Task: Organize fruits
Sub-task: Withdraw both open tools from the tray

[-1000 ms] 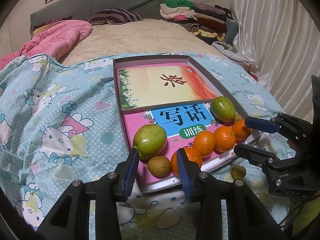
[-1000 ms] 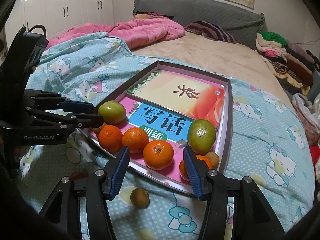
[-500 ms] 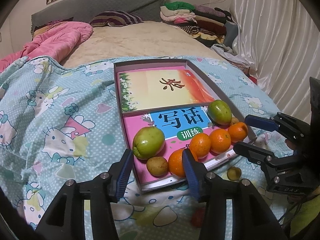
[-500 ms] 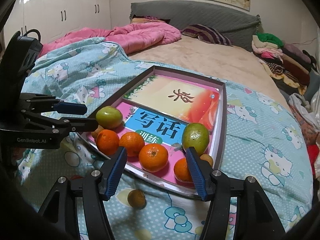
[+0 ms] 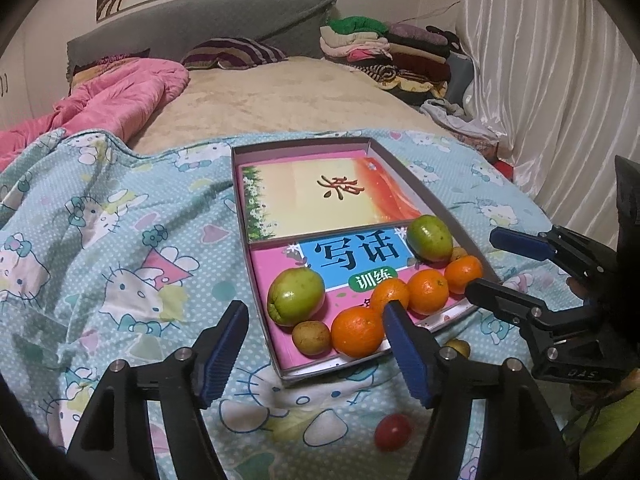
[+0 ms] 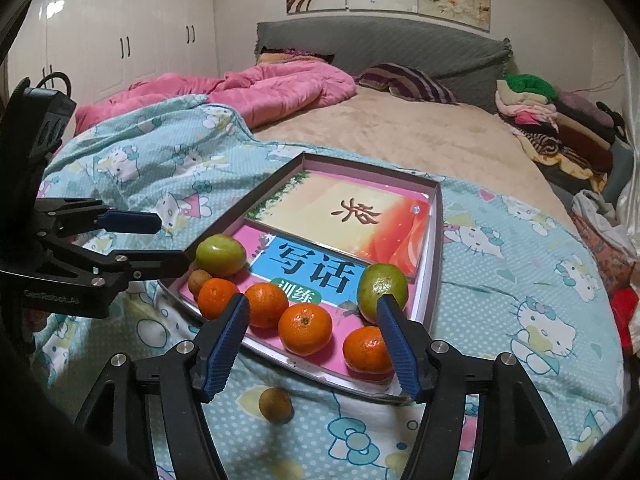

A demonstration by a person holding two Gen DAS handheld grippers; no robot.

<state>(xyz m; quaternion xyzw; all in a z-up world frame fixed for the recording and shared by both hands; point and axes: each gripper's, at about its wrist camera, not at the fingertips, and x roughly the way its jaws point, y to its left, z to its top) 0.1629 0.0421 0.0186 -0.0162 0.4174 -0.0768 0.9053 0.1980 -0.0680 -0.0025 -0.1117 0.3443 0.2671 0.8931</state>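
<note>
Both tools hover empty over the near end of the box [image 5: 404, 168]. The left tool [image 5: 316, 340] and the right tool [image 6: 310, 340] are each opening, with nothing between the pads. Inside the box lie four oranges [image 6: 305, 329], two green fruits [image 5: 295, 295] and two small brown ones [image 5: 311, 337]. Still out on the bed are a brown fruit [image 6: 275, 405] and a red one [image 5: 393, 432], so the job looks mostly done.
</note>
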